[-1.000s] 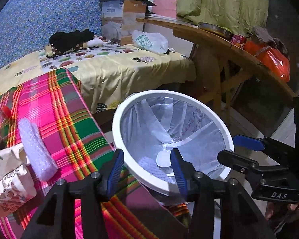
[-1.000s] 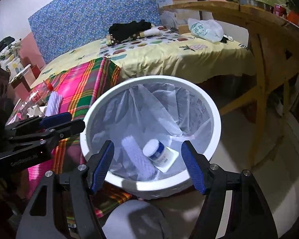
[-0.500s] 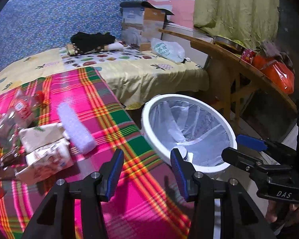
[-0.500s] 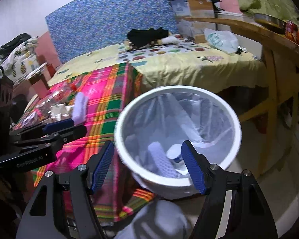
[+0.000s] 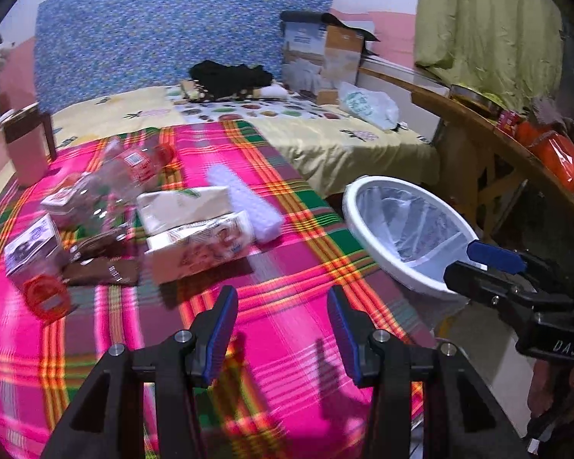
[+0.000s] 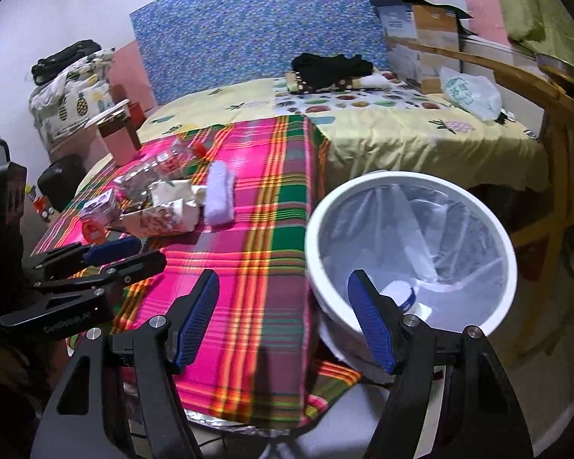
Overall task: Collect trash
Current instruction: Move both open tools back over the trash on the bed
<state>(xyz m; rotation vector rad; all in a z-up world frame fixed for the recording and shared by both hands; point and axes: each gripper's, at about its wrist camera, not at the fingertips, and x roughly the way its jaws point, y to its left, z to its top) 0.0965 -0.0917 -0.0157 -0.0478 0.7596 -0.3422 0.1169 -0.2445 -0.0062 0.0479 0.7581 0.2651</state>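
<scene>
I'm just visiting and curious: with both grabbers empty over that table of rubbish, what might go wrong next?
The trash sits bunched together, so the open left gripper reaching for the white carton might nudge the purple foam roll or the clear bottle beside it. The white bin stands off the edge of the plaid tablecloth, so a dropped piece could miss its rim. The right gripper hangs close to that rim and might bump it.

Trash pile (image 5: pixel 141 225) on plaid cloth (image 5: pixel 287 306)

Right tongs (image 6: pixel 283 319) open, empty, w/ white lined bin (image 6: pixel 413 187) beside plaid cloth (image 6: pixel 248 237).
</scene>
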